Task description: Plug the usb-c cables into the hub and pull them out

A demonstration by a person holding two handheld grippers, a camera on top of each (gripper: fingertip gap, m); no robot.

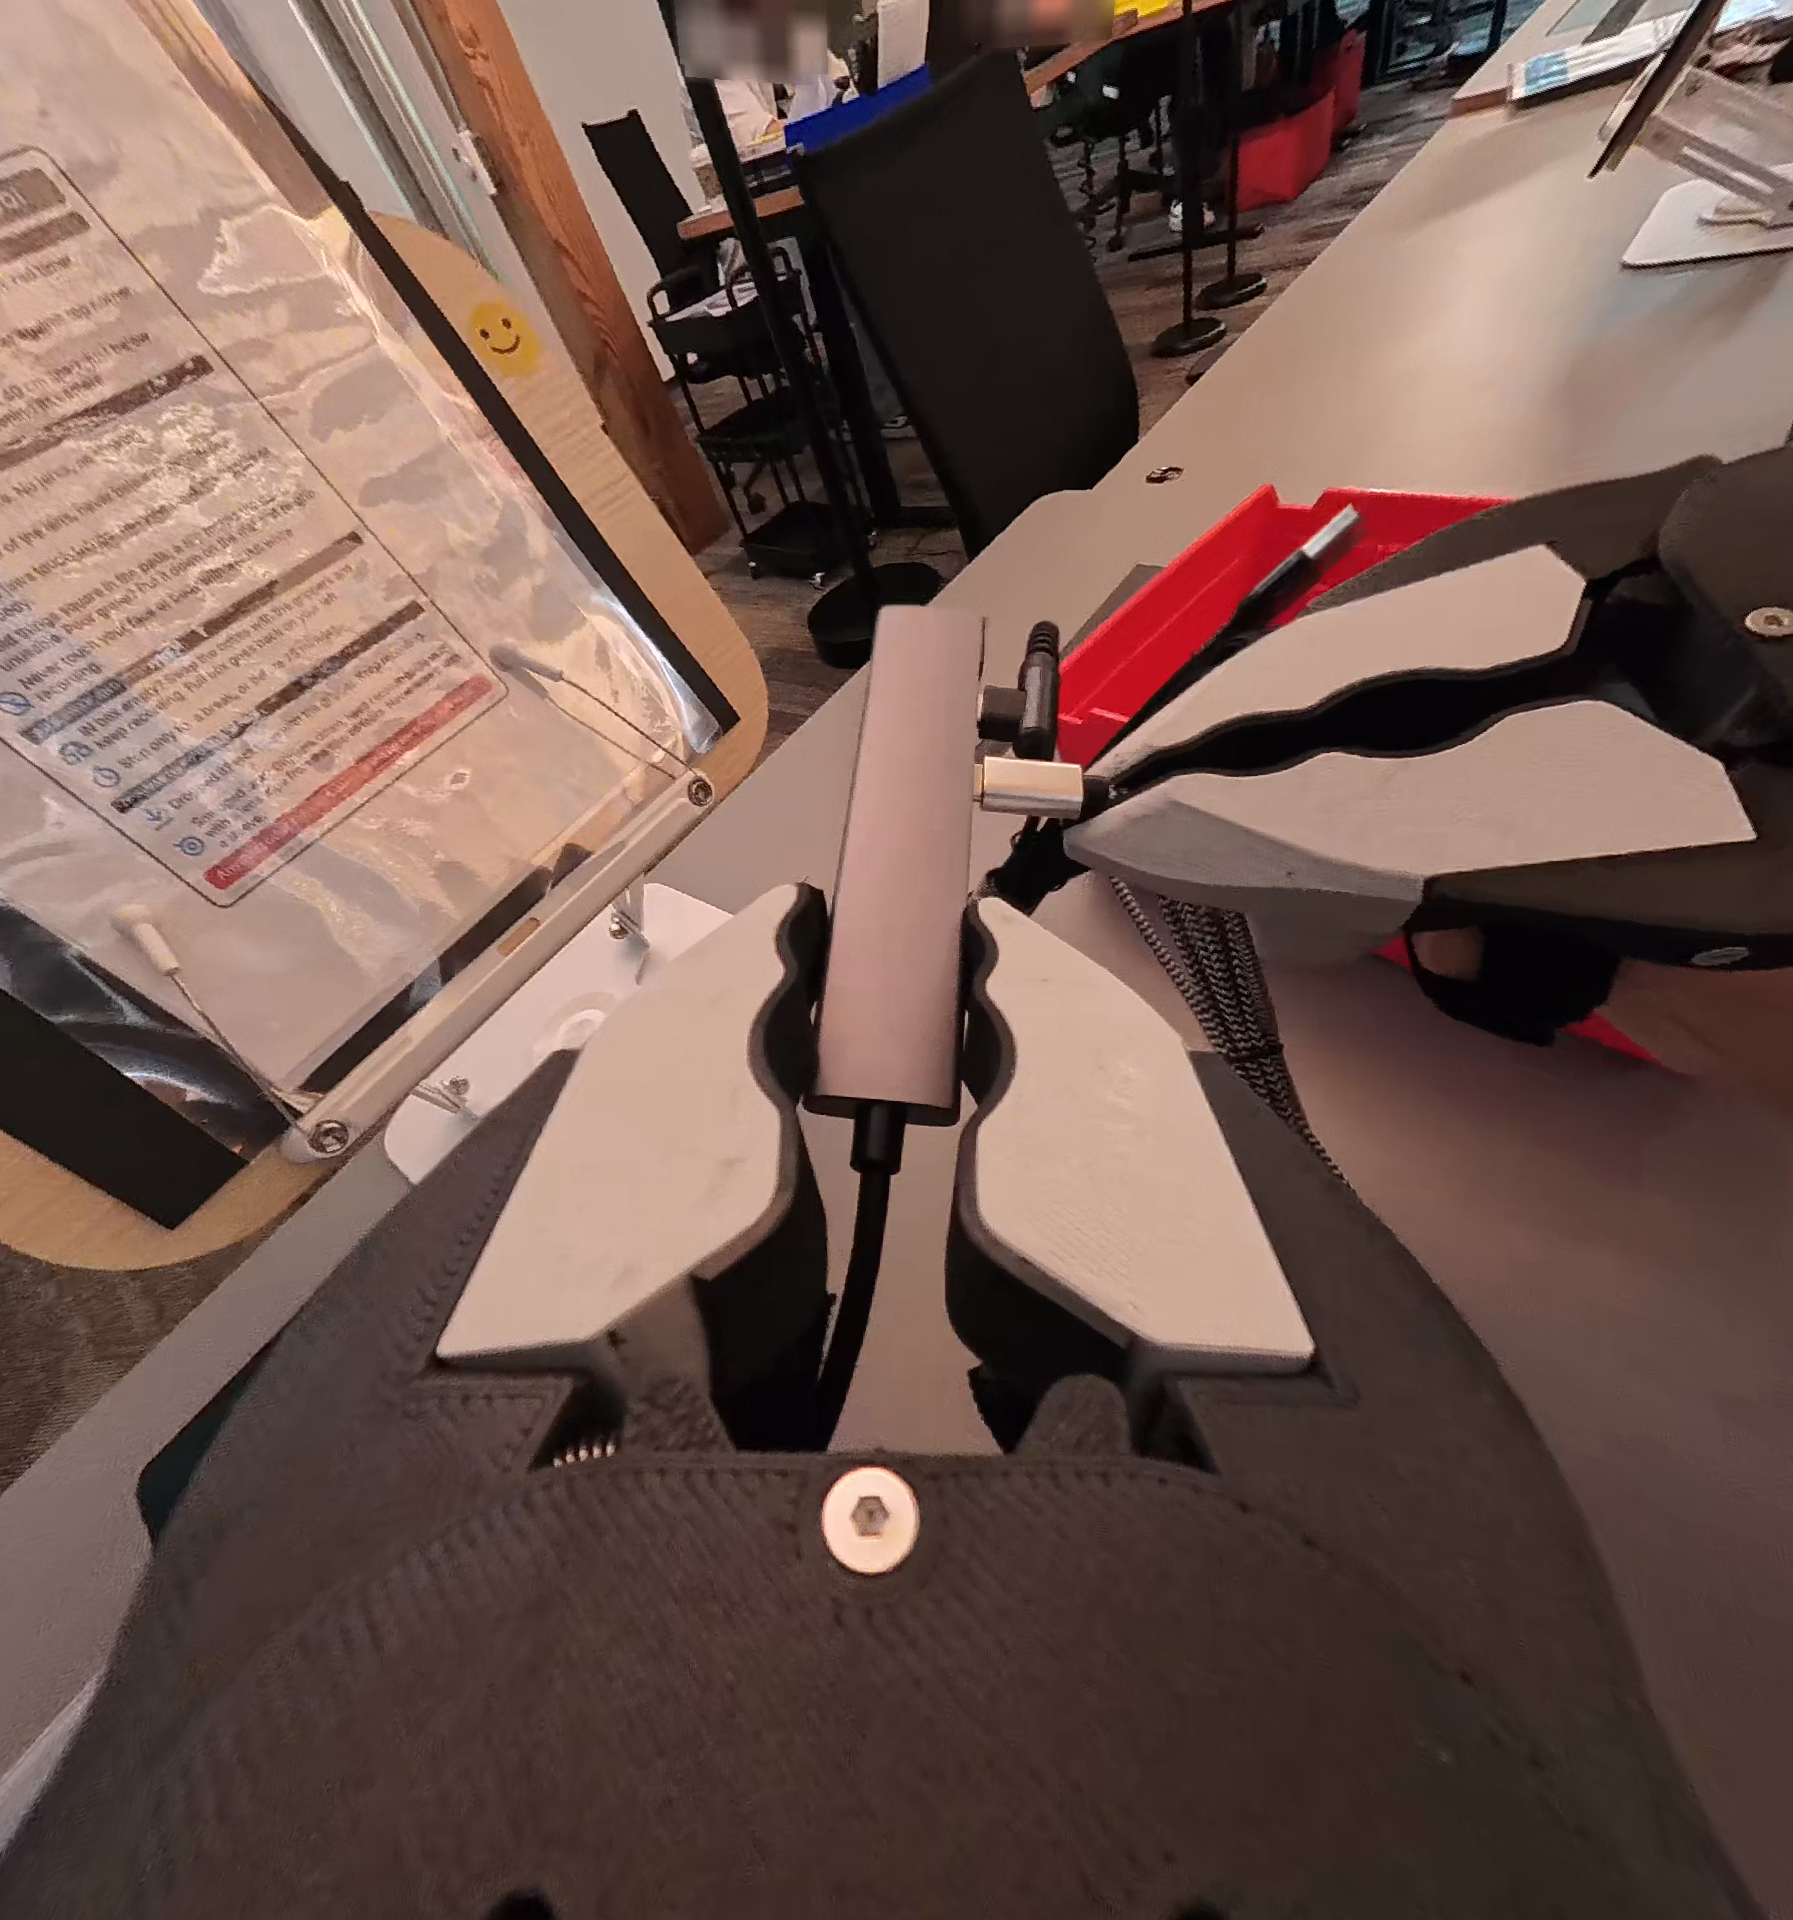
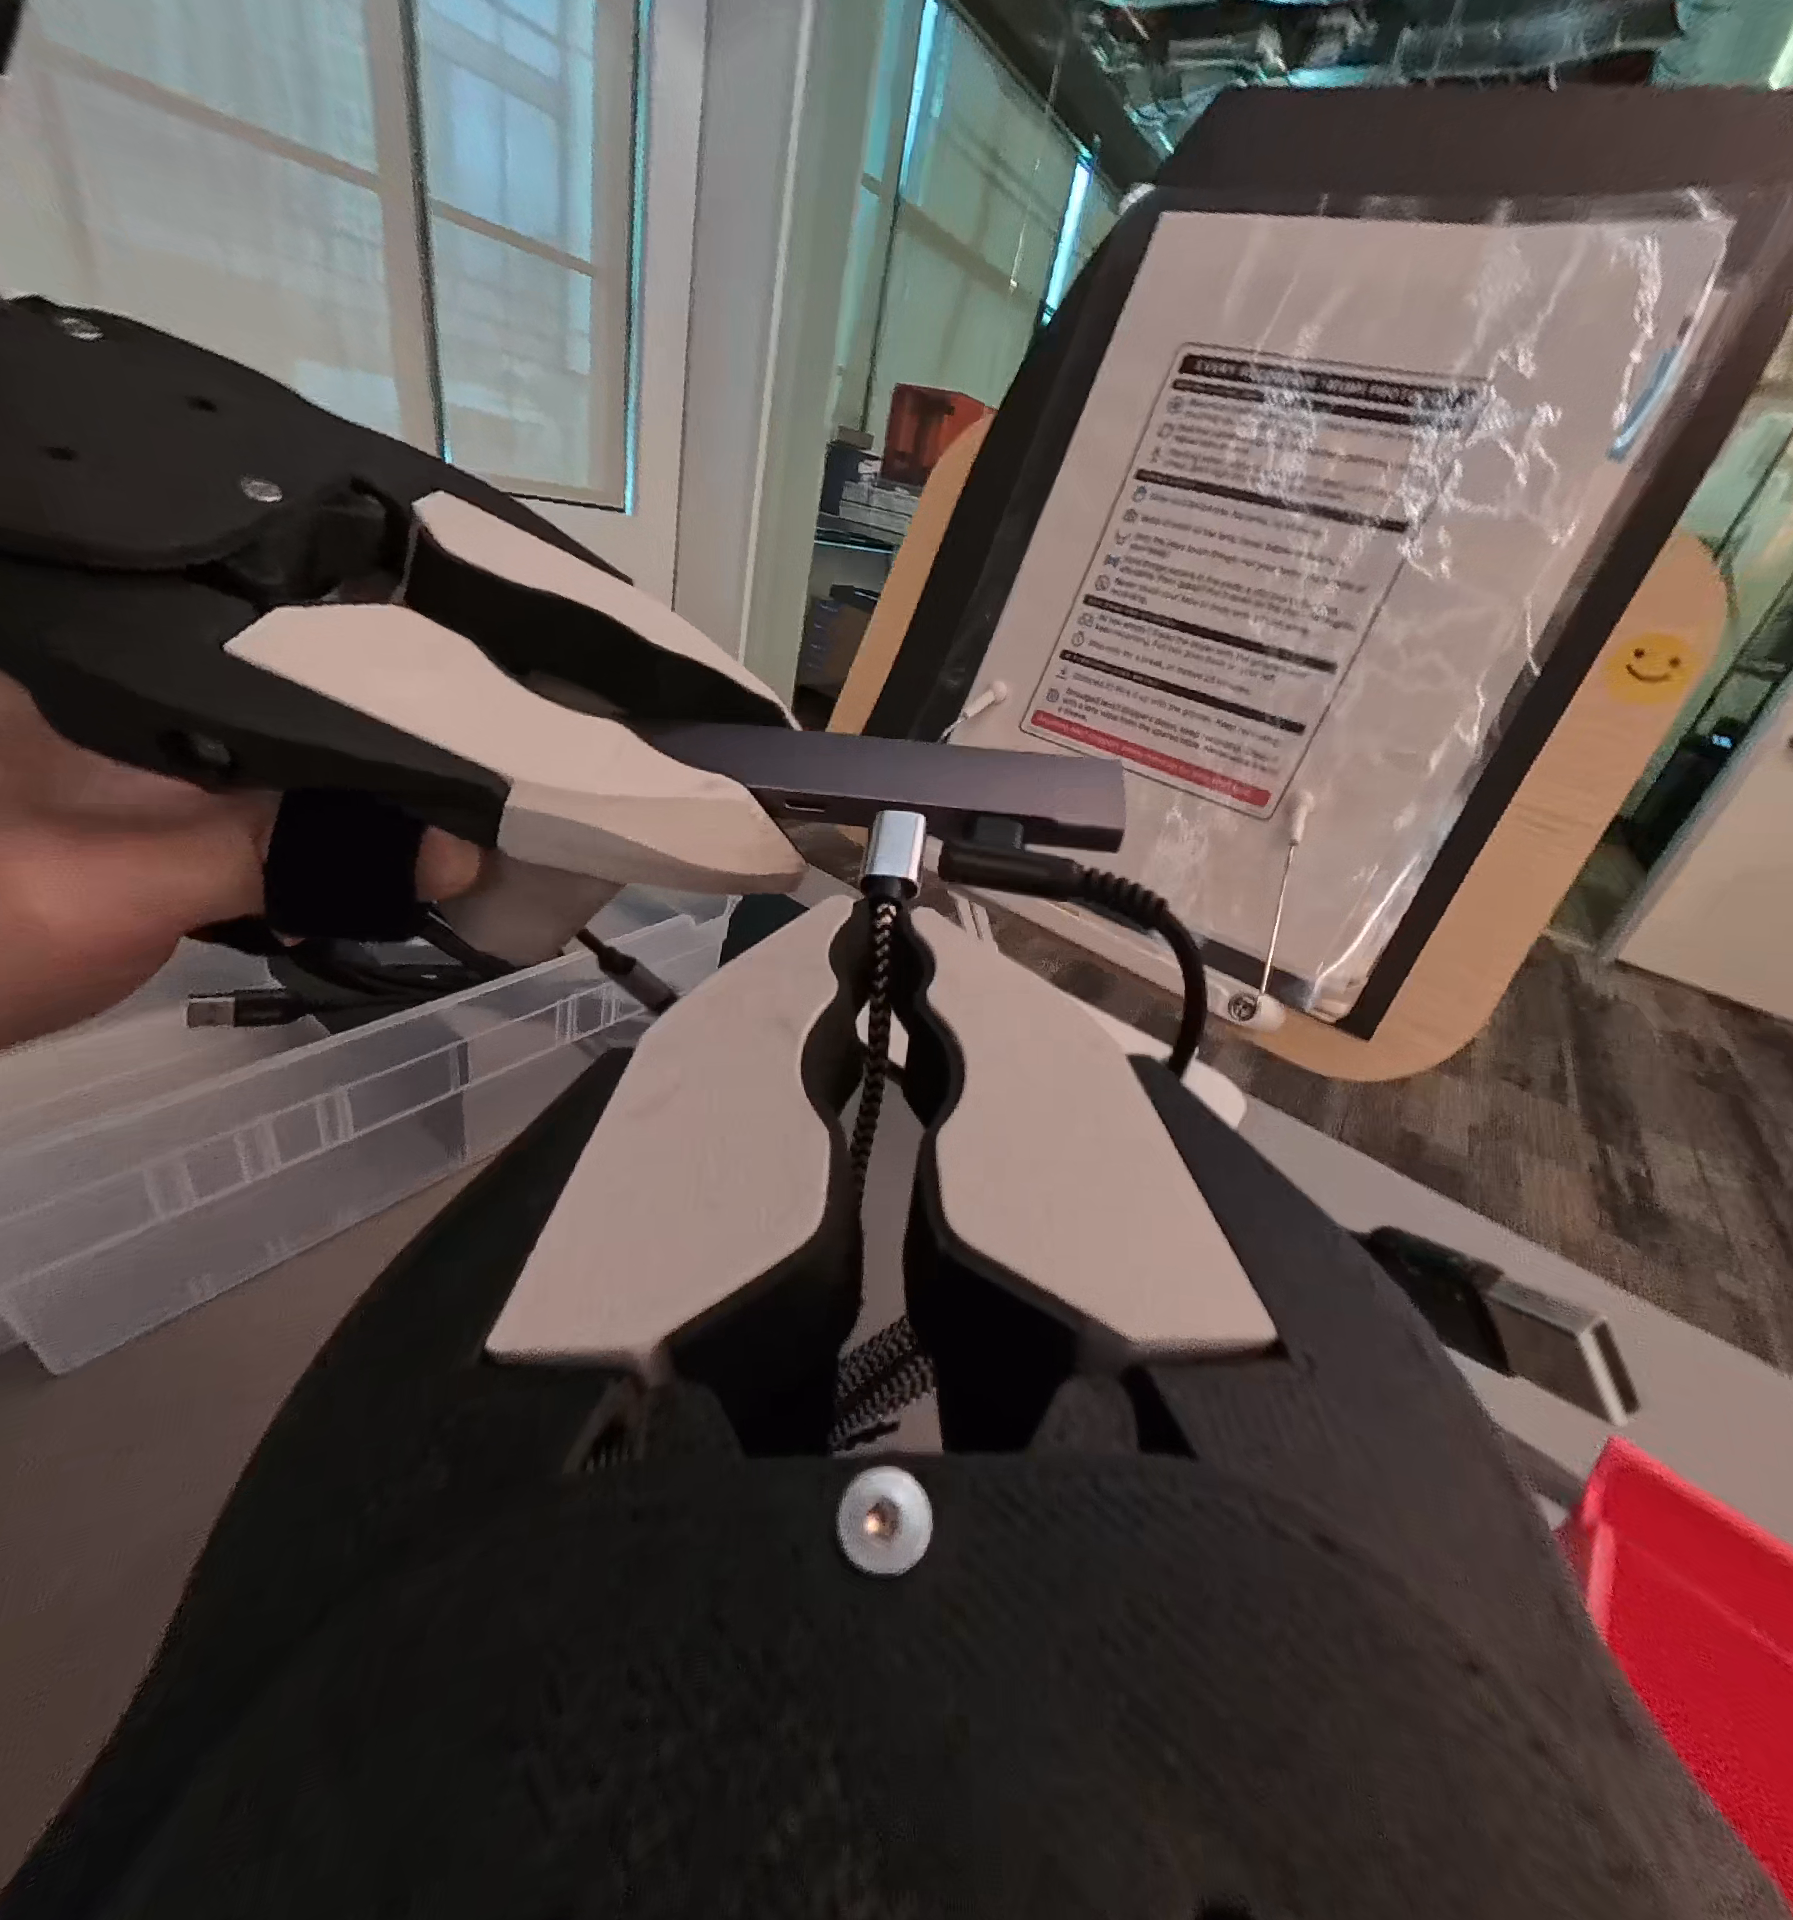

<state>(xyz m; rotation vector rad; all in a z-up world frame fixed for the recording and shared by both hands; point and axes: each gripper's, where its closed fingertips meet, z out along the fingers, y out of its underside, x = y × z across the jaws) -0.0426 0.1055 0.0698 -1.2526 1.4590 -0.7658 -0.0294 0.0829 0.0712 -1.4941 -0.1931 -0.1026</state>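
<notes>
My left gripper is shut on a slim grey hub and holds it above the table, with the hub's own black cable running back between the fingers. A black angled plug sits in the hub's side. My right gripper is shut on a braided cable just behind its silver usb-c plug. The plug's tip meets the hub beside the black plug; I cannot tell how deep it sits. In the left wrist view the right gripper comes in from the right with the silver plug.
A red tray with a cable plug lies behind the hub on the grey table. A clear plastic bin with cables sits below the left gripper. A loose USB-A plug lies at the right. A stand with a laminated sheet stands close at the left. Both grippers' tips are close together, under 4 cm apart.
</notes>
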